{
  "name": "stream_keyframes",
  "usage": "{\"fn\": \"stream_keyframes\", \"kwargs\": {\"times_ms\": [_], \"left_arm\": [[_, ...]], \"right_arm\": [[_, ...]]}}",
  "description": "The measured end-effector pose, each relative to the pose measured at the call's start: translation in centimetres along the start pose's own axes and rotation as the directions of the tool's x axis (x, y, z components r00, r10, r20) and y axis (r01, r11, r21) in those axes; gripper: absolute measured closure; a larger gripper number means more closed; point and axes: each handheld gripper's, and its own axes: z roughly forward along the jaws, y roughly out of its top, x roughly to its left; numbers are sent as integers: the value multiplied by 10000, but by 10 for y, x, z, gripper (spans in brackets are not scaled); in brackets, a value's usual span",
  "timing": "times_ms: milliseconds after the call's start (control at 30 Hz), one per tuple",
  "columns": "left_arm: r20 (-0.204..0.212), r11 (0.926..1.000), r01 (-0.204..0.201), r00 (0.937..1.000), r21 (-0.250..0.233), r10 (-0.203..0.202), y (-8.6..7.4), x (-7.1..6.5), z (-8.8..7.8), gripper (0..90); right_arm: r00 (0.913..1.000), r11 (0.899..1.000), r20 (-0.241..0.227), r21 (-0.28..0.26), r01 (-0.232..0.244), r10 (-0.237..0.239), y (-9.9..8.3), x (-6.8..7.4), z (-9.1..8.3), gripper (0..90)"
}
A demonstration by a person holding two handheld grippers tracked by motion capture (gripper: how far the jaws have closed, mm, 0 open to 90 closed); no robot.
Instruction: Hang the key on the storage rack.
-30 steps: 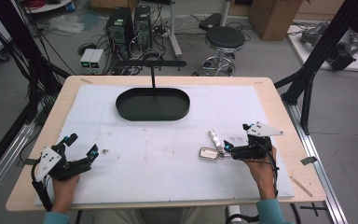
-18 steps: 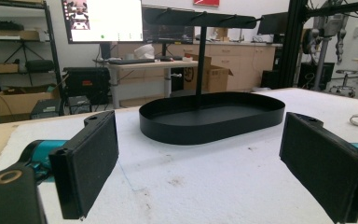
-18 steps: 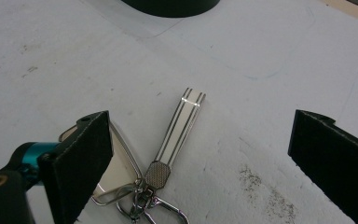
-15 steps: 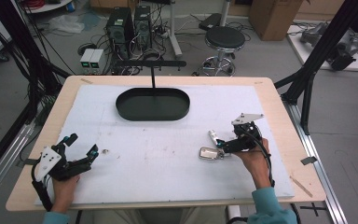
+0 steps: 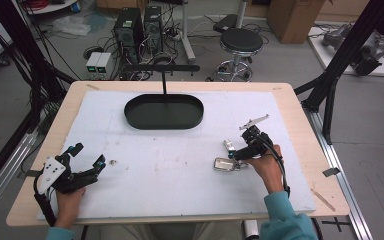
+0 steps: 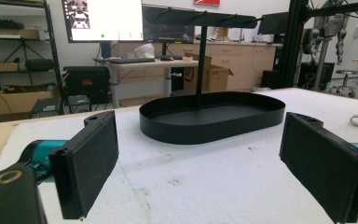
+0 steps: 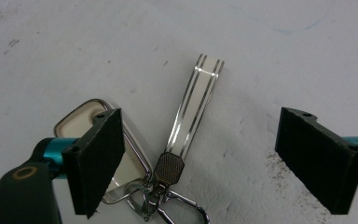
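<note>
Two tongs logged: my right tongs [image 7: 200, 158], jaws just closing yet spread, straddle the keychain [image 7: 168, 158] at lower centre; left tongs [image 6: 200, 163] spread over bare tabletop [image 6: 214, 186].

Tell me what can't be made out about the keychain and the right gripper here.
- Keychain, right gripper view: its ring and clasp are cut off by the bottom edge; the left jaw covers part of the cream fob.
- Keychain, high view: too small to show detail.
- Right gripper, high view: too small to tell whether its jaws touch the keychain.
</note>
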Motion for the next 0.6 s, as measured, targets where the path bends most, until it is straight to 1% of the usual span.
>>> {"fn": "stream_keyframes", "kwargs": {"times_ms": [67, 133, 200, 233, 300, 433, 500, 533, 600], "left_arm": [[20, 10000, -15, 10000, -4, 15, 0, 0, 0, 120], [18, 10000, -23, 10000, 4, 23, 0, 0, 0, 120], [19, 10000, -18, 10000, 7, 18, 0, 0, 0, 120], [15, 10000, -20, 10000, 10, 20, 0, 0, 0, 120], [18, 10000, -3, 10000, 20, 3, 0, 0, 0, 120], [17, 10000, -7, 10000, 27, 6, 0, 0, 0, 120], [17, 10000, -7, 10000, 31, 7, 0, 0, 0, 120], [17, 10000, -8, 10000, 28, 8, 0, 0, 0, 120], [18, 10000, -4, 10000, 29, 4, 0, 0, 0, 120]], "right_arm": [[10000, 10000, -35, 60, -5, 5, 0, -1, 1, 175], [9997, 9994, -37, 210, -261, 262, 0, 0, 3, 204], [9995, 9992, -103, 290, -283, 287, 1, -1, 5, 207], [9991, 9985, -132, 377, -392, 397, 1, -1, 6, 208], [9988, 9978, -164, 486, -452, 460, 2, -2, 8, 245], [9979, 9952, -190, 763, -610, 626, 3, -2, 11, 272], [9963, 9913, -147, 1017, -831, 850, 6, 0, 12, 328], [9963, 9913, -147, 1017, -831, 850, 6, 0, 12, 328], [9958, 9889, -80, 1187, -893, 908, 8, 1, 13, 368]]}}
